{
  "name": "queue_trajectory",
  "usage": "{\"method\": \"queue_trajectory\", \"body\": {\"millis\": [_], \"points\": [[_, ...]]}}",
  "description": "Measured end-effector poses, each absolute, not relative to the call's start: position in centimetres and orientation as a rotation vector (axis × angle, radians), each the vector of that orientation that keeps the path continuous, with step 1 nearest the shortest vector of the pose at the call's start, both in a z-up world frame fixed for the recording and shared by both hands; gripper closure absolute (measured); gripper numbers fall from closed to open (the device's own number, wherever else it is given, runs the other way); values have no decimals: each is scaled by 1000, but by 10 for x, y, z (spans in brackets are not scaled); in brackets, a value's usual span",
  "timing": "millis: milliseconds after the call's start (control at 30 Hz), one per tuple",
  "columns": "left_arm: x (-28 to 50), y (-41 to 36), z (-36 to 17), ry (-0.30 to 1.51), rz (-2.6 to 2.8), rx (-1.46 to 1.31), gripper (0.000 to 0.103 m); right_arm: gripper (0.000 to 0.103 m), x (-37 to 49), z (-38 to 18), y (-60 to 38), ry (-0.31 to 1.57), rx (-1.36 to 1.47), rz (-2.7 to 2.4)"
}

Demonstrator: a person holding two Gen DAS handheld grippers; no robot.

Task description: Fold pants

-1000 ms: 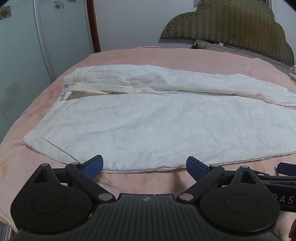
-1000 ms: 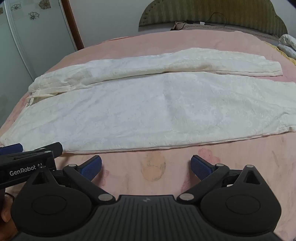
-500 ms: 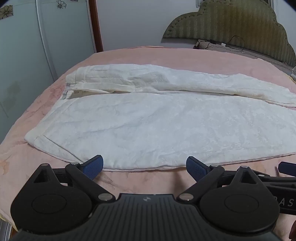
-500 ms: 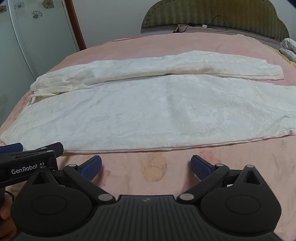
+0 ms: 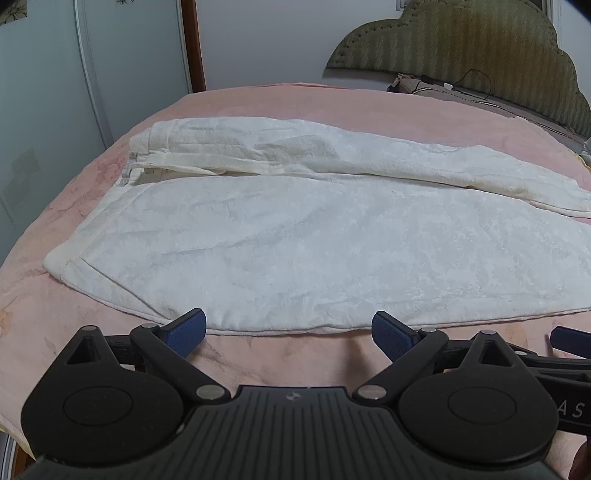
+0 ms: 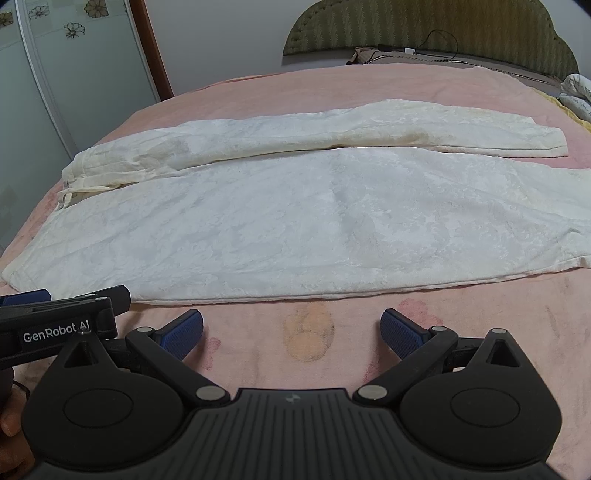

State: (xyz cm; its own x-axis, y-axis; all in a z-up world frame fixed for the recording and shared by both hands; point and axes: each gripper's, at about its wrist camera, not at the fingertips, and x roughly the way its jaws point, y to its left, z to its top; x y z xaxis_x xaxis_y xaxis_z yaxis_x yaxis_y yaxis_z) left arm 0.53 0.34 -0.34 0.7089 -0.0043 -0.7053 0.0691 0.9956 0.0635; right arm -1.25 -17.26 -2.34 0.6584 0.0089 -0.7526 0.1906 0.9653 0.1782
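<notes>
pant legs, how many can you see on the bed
2: the near leg lies flat just beyond both open grippers; the far leg lies beside it, towards the headboard.

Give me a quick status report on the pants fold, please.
Left gripper and right gripper open, empty, short of the near edge. White pants flat on pink bed, legs side by side. Nothing blocking.

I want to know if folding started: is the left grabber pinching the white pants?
No, the left gripper is wide open above the pink blanket, just short of the near edge of the white pants.
</notes>
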Motion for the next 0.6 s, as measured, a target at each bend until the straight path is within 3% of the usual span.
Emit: {"method": "queue_trajectory", "body": {"millis": [600], "points": [[0, 5, -1, 751, -52, 74, 5, 0, -12, -23, -170, 848, 243, -108]]}}
